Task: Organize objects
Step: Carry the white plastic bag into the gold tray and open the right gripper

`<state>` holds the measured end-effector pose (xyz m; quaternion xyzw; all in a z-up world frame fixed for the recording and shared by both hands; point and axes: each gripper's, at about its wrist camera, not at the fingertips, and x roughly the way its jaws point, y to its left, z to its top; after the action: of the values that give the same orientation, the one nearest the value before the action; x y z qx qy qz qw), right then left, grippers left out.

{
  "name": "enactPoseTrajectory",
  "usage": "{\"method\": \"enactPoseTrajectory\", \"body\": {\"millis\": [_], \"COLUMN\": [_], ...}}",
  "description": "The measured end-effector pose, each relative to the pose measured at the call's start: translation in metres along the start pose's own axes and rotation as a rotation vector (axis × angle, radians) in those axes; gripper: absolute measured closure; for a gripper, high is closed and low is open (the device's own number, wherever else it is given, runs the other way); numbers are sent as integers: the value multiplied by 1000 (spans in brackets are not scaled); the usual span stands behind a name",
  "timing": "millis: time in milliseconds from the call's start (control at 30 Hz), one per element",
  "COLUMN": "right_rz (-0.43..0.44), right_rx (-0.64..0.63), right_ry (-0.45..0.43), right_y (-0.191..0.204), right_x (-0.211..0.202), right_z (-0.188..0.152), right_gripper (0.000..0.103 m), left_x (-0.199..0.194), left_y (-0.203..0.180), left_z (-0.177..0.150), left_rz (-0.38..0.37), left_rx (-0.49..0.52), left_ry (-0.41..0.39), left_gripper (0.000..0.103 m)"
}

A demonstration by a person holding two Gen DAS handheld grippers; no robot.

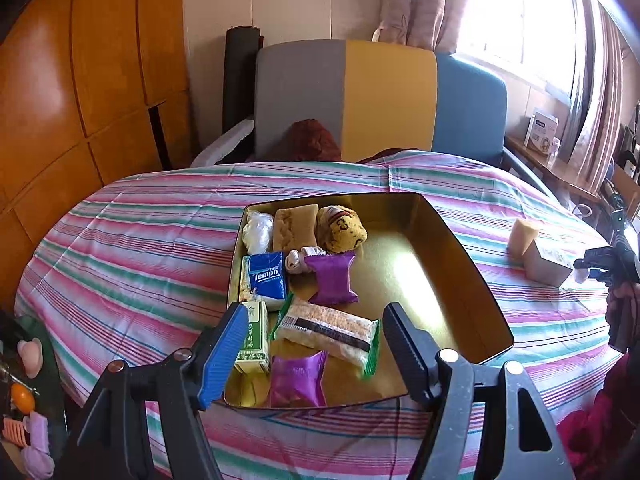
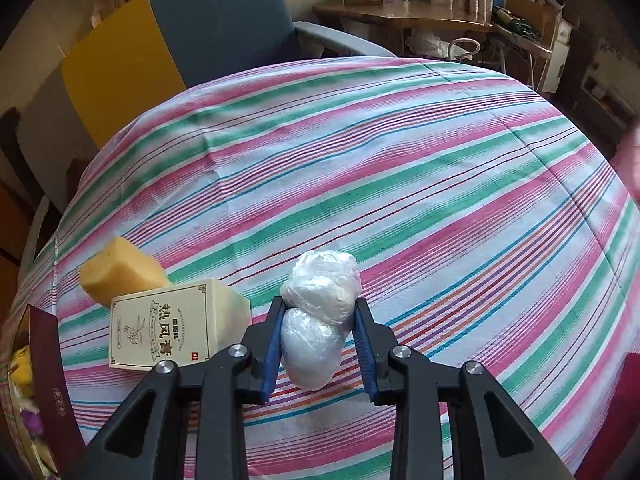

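A gold tin tray [image 1: 460, 248] on the striped tablecloth holds a Tempo tissue pack [image 1: 266, 278], two purple packets [image 1: 332, 280], a rice cracker pack [image 1: 328, 330], a green carton [image 1: 254, 340], a yellow plush [image 1: 340, 228] and other items. My left gripper [image 1: 316, 332] is open above the tray's near end. My right gripper [image 2: 318, 332] is shut on a white plastic-wrapped bundle [image 2: 316, 320] just above the cloth. Beside it stand a cream box [image 2: 168, 328] and a yellow sponge [image 2: 120, 270]. The right gripper [image 1: 608, 268] also shows in the left wrist view.
A multicoloured chair [image 1: 380, 100] stands behind the table. A wooden side table [image 2: 400, 16] with boxes is at the far right. The tray's dark red outer wall [image 2: 48, 360] is at the left edge of the right wrist view. Small toys [image 1: 28, 400] lie left of the table.
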<state>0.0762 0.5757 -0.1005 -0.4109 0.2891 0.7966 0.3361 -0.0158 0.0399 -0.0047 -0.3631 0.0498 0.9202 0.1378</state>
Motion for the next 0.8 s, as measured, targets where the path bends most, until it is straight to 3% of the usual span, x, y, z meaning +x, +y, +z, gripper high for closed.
{"method": "enactPoseTrajectory", "body": {"millis": [167, 400, 533, 800], "right_rz": [102, 228, 304, 499], "right_rx": [4, -134, -264, -601], "right_ry": [-80, -81, -110, -108], "right_y": [4, 45, 89, 224], "right_x": [-22, -37, -67, -120], "right_z": [3, -9, -30, -98], "right_gripper": [70, 70, 70, 70], "left_x": [4, 10, 15, 15], "left_y": [3, 13, 23, 52], "left_z": [-6, -12, -14, -25], "left_rz": [-2, -42, -58, -17], "left_rx": [-17, -70, -102, -152], "left_ry": [24, 67, 86, 96], "left_gripper": [32, 33, 35, 35]}}
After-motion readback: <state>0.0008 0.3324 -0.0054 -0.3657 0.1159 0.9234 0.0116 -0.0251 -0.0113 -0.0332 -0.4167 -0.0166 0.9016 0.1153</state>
